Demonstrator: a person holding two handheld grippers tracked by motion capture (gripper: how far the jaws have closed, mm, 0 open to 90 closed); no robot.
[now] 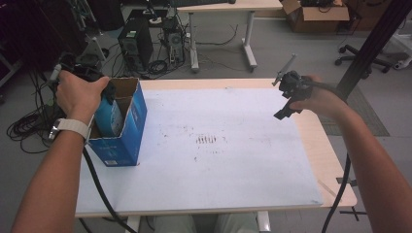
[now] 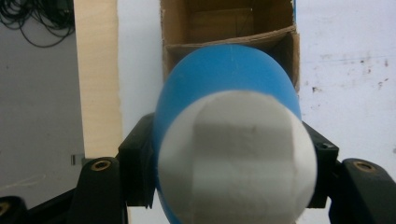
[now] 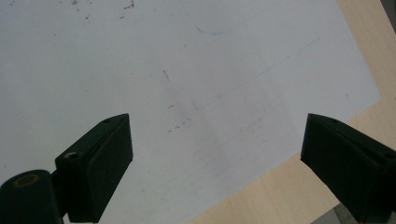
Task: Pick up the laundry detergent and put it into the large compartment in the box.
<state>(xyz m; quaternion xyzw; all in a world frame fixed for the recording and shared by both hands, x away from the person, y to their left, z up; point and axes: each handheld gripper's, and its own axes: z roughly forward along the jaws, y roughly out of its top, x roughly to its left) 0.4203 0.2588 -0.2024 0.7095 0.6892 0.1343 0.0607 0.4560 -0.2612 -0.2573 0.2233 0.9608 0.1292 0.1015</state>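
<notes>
I am clamping my left gripper (image 2: 229,186) on a smooth blue cylinder (image 2: 229,140) with a white paper-like end, over the open cardboard box (image 1: 127,116) at left of the high view. My right gripper (image 3: 215,163) is hanging wide above the bare white sheet (image 1: 233,145), centre frame.

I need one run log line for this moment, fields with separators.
left claw: shut on blue bottle | bottle: over open blue box | right claw: open, empty, above white mat
</notes>
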